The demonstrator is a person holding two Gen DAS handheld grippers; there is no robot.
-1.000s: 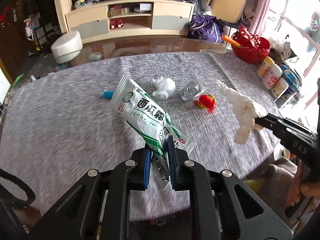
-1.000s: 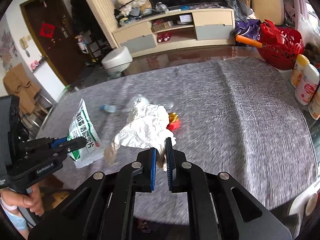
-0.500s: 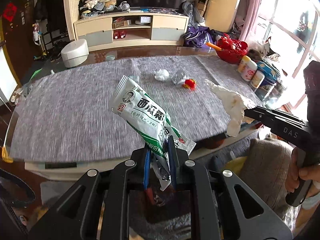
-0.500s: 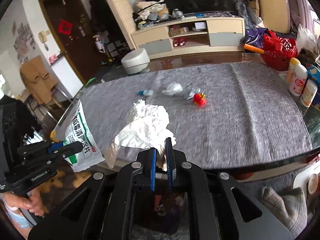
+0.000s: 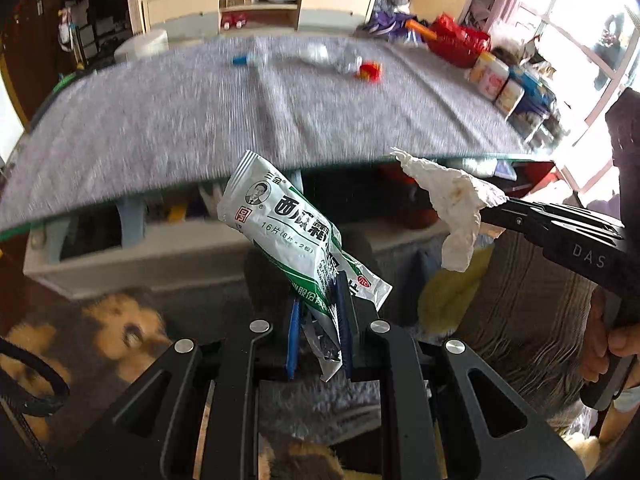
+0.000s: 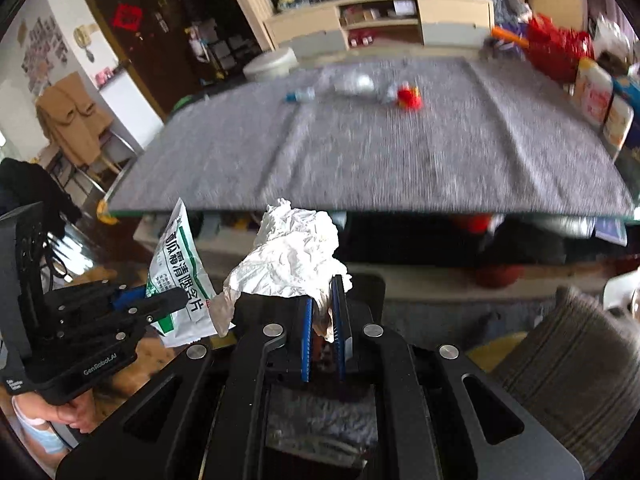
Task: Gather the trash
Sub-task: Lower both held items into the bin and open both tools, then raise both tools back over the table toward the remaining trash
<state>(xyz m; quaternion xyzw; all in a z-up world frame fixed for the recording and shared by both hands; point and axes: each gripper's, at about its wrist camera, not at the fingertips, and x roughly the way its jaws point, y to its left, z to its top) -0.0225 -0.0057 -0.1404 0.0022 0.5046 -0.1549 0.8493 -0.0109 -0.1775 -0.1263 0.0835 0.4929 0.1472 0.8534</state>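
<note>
Both tools are loaded and off the desk (image 5: 200,120): the left tool (image 5: 320,320) pinches a green-and-white lozenge sachet (image 5: 288,224), the right tool (image 6: 322,320) a crumpled tissue (image 6: 292,256). Left on the grey cloth: a red wrapper (image 6: 408,98), a clear wad, a blue-capped piece. No bin is visible; bottles crowd the right edge.

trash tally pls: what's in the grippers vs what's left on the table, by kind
Held, green-and-white sachet in left gripper: 1
Held, crumpled white tissue in right gripper: 1
On the table, blue-capped piece: 1
White wad: 1
Red wrapper: 1
Silvery scrap beside it, blurred: 1
Total: 6
</note>
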